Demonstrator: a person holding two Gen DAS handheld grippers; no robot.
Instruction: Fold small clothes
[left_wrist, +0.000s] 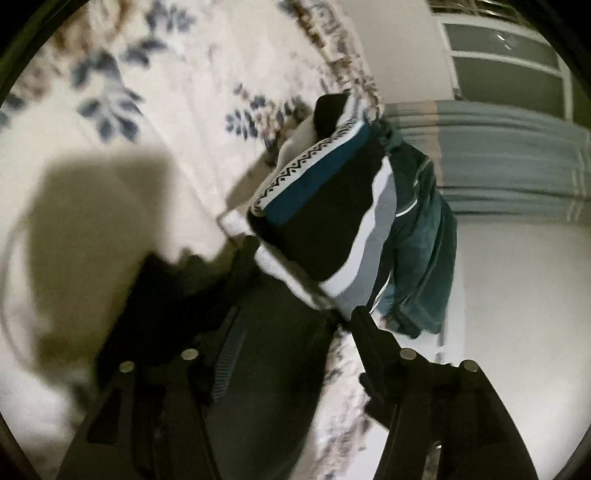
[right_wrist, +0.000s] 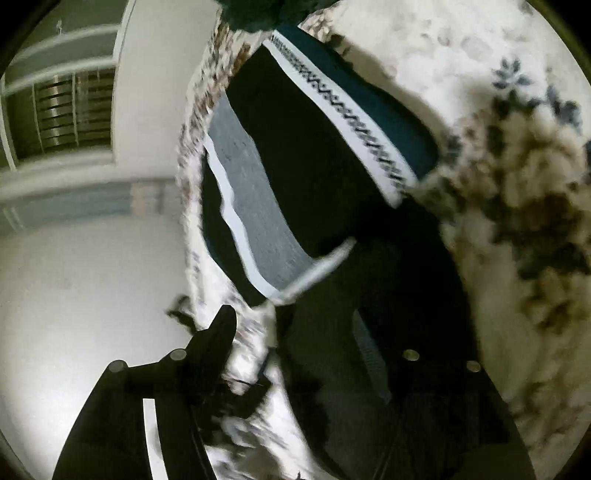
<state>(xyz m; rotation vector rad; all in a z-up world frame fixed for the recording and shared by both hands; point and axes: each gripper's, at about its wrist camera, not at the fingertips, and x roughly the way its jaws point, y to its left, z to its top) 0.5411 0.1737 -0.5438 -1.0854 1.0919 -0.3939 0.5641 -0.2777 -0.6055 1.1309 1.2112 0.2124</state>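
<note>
Black, white, grey and teal bands mark the garment (left_wrist: 332, 206), a small knit piece with a zigzag border, lying folded on the floral bedspread (left_wrist: 177, 74) close to the bed edge. In the left wrist view the left gripper (left_wrist: 299, 284) stands with its two dark fingers apart, one on each side of the garment's near white hem; the left finger (left_wrist: 243, 254) meets the hem's corner, and the right finger (left_wrist: 364, 325) sits at the grey band's end. Whether the jaws pinch the cloth cannot be told, since blur hides the contact. A second, teal garment (left_wrist: 421, 251) hangs over the bed edge just beyond the first, above the pale floor (left_wrist: 517, 295). A large shadow falls across the bedspread on the left. In the right wrist view the same banded garment (right_wrist: 295, 155) fills the centre, with the bedspread (right_wrist: 480, 55) to its right and the floor (right_wrist: 92, 288) to its left. The right gripper (right_wrist: 295, 314) has its fingers spread; the left finger (right_wrist: 221, 328) points at the bed's fringe, while the right finger is lost in dark shadow under the hem. A louvred cabinet (right_wrist: 74, 107) stands beyond the floor.
</note>
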